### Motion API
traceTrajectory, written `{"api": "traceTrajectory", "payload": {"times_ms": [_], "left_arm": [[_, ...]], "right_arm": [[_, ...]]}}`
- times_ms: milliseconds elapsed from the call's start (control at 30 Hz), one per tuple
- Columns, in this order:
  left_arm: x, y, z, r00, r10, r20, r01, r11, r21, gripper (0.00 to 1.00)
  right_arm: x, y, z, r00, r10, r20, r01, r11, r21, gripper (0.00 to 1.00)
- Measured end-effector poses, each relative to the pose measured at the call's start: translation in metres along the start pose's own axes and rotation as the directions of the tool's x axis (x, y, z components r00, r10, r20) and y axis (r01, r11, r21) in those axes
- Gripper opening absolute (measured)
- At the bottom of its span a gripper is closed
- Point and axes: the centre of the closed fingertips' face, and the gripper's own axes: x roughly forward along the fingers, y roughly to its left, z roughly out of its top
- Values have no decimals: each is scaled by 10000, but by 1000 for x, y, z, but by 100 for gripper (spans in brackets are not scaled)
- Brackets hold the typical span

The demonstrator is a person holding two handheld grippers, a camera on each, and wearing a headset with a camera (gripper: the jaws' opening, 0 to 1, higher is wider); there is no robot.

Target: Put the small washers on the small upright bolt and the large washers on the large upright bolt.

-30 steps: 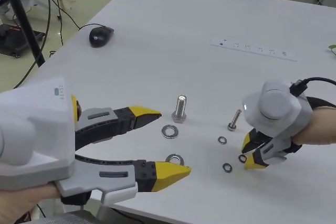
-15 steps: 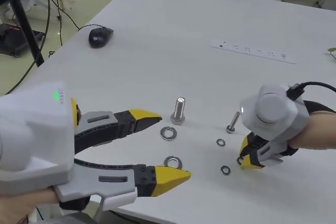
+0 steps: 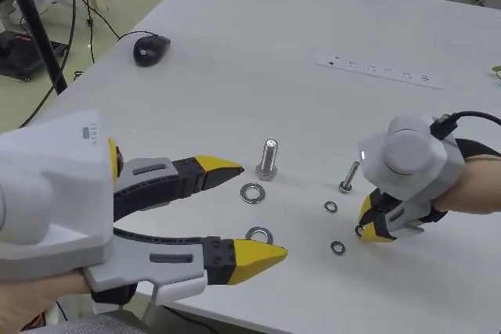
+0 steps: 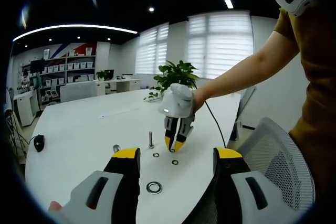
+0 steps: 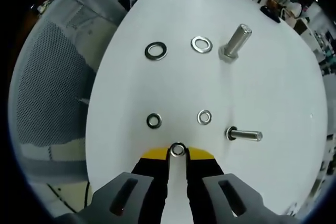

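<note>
On the white table [image 3: 235, 52] the large bolt [image 3: 268, 158] [image 5: 236, 43] stands upright. Two large washers [image 3: 252, 192] [image 3: 259, 235] lie flat in front of it. The small bolt [image 3: 348, 177] [image 5: 244, 135] stands to the right, with two loose small washers [image 3: 331, 207] [image 3: 337, 248] near it. My right gripper [image 3: 374, 232] [image 5: 178, 156] is down at the table, shut on a third small washer [image 5: 178, 150] at its yellow tips. My left gripper [image 3: 262, 210] [image 4: 173, 153] hovers open at the near left, its jaws wide apart on either side of the large washers, holding nothing.
A black mouse [image 3: 150, 50] lies at the far left of the table and a white power strip [image 3: 378, 71] at the back right. The near table edge runs just below the washers. A grey mesh chair [image 5: 52, 77] stands beside it.
The right gripper has stayed low at the small washer, shifting only slightly. The left gripper holds the same open pose. The camera moved a little.
</note>
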Motion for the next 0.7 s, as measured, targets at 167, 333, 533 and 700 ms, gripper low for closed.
{"api": "traceTrajectory", "payload": {"times_ms": [167,333,533,700], "left_arm": [[1,-1,-1,10000,-45,-26,46,10000,13,55],[2,-2,-2,9999,-100,-32,100,9999,-29,55],[4,-3,-4,9999,-144,-59,144,9999,-59,55],[5,0,-3,9999,-126,-38,126,9999,-57,55]], "right_arm": [[-14,-12,2,9997,-246,91,245,9996,129,12],[-23,-21,5,9987,-503,102,501,9986,176,12],[-34,-34,7,9970,-775,-2,775,9967,244,12],[-43,-46,12,9950,-992,83,989,9948,256,12]]}}
